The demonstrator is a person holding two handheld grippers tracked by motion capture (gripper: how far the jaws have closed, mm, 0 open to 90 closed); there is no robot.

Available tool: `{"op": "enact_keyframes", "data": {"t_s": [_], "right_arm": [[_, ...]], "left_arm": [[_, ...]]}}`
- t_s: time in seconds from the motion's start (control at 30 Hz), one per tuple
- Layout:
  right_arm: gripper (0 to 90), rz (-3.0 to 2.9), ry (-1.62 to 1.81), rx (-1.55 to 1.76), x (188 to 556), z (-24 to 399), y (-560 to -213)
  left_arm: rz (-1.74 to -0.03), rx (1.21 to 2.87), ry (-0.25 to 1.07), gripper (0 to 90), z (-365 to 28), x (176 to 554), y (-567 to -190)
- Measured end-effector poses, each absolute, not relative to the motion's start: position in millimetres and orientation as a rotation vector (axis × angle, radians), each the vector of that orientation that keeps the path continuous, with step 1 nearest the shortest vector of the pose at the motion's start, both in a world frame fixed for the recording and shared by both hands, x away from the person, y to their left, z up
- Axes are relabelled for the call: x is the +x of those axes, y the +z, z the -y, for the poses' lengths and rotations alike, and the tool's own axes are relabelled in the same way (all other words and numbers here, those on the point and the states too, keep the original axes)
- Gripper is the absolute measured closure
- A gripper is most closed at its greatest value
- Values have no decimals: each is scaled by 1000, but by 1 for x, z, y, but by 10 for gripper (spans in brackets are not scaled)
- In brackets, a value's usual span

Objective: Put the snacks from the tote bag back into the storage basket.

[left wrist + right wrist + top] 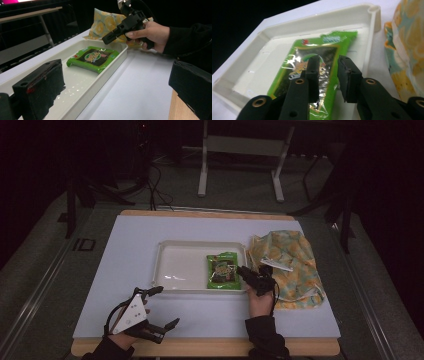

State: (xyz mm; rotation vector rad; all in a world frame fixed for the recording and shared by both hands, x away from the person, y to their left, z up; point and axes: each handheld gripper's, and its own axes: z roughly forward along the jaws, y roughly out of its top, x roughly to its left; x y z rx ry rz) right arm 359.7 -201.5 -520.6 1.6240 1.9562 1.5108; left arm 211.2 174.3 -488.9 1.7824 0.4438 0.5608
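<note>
A green snack packet (223, 270) lies flat in the right part of a white tray (182, 265) at mid-table. My right gripper (241, 270) hovers over the tray's front right corner, just above the packet's near edge (324, 47). In the right gripper view its jaws stand a narrow gap apart with nothing between them (328, 65). My left gripper (168, 305) is wide open near the table's front edge, beside the tray's front left corner. In the left gripper view the packet (93, 57) lies ahead between my open jaws (115, 87), and the right gripper (105, 40) shows above the tray.
A yellow and teal patterned cloth bag (290, 265) lies crumpled just right of the tray, close to the right hand (150, 33). The tray's left half (262, 62) is bare. The white table top (135, 240) ends in a wooden front edge (180, 110).
</note>
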Motion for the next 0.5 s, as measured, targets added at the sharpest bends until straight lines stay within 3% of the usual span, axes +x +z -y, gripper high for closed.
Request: {"op": "enact_keyframes", "data": {"t_s": [0.5], "right_arm": [[488,-2058,1426,1350,366,192,-466]], "left_arm": [[-442,1784,563,4,-175,211,-489]]}}
